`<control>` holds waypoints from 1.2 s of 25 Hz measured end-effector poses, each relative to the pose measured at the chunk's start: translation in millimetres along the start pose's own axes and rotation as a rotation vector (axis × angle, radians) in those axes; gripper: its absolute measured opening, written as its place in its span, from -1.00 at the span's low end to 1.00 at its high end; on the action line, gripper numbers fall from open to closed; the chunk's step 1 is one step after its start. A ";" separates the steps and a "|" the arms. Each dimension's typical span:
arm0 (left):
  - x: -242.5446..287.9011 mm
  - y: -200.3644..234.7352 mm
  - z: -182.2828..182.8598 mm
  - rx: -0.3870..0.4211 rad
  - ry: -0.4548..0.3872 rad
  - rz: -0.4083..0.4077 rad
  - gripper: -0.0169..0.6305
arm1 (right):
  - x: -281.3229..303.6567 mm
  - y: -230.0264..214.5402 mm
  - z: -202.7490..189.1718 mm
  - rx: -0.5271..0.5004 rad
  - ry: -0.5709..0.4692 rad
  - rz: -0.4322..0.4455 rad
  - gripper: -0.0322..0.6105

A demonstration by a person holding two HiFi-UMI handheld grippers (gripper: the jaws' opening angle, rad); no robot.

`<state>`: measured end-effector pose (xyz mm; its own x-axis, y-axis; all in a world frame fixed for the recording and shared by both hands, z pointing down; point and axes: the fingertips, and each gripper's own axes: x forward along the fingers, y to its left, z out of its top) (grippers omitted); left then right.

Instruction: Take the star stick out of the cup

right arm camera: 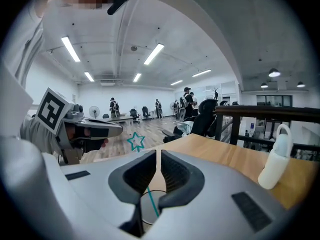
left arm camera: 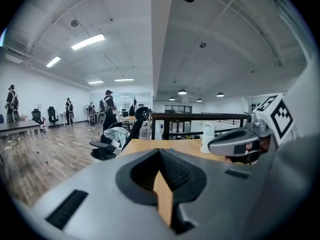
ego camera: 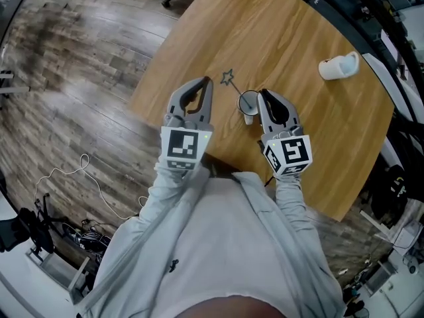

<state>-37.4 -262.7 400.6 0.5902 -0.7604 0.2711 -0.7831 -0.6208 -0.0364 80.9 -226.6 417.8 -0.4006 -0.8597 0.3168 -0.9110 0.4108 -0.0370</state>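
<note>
A thin teal star stick (ego camera: 228, 77) leans out of a small clear cup (ego camera: 249, 104) on the round wooden table (ego camera: 278, 32). Its star (right arm camera: 135, 141) shows above my right jaws, and its shaft (right arm camera: 150, 202) and the cup rim (right arm camera: 145, 219) show in the gap below them. My right gripper (ego camera: 263, 94) is shut and holds nothing, its tips just right of the cup. My left gripper (ego camera: 208, 82) is also shut and holds nothing, a little left of the star. Each gripper is visible from the other: right gripper (left arm camera: 239, 140), left gripper (right arm camera: 92, 130).
A white mug (ego camera: 339, 66) lies on its side at the table's far right; this white mug (right arm camera: 276, 160) also shows in both gripper views, white mug (left arm camera: 207, 137). The table edge runs just under my hands. Wooden floor, office chairs and several people fill the room beyond.
</note>
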 end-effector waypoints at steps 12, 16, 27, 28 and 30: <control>3.8 -4.2 -27.4 -0.048 0.032 0.013 -0.89 | 25.8 14.7 -35.6 -0.037 0.083 0.076 -0.50; 2.9 -6.6 -33.3 -0.048 0.040 0.006 -0.89 | 32.0 19.1 -46.1 -0.045 0.107 0.099 -0.47; 0.7 -5.6 -50.7 -0.071 0.065 0.014 -0.89 | 56.5 30.0 -61.4 -0.064 0.163 0.144 -0.45; 0.6 -5.7 -51.9 -0.072 0.066 0.012 -0.89 | 58.5 31.0 -62.8 -0.065 0.169 0.145 -0.45; 0.1 -6.2 -54.1 -0.074 0.067 0.008 -0.89 | 61.8 32.4 -65.6 -0.076 0.181 0.145 -0.45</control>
<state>-43.1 -248.6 452.9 0.5713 -0.7492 0.3351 -0.8016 -0.5970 0.0320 33.1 -246.5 498.3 -0.4960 -0.7246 0.4784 -0.8327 0.5532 -0.0254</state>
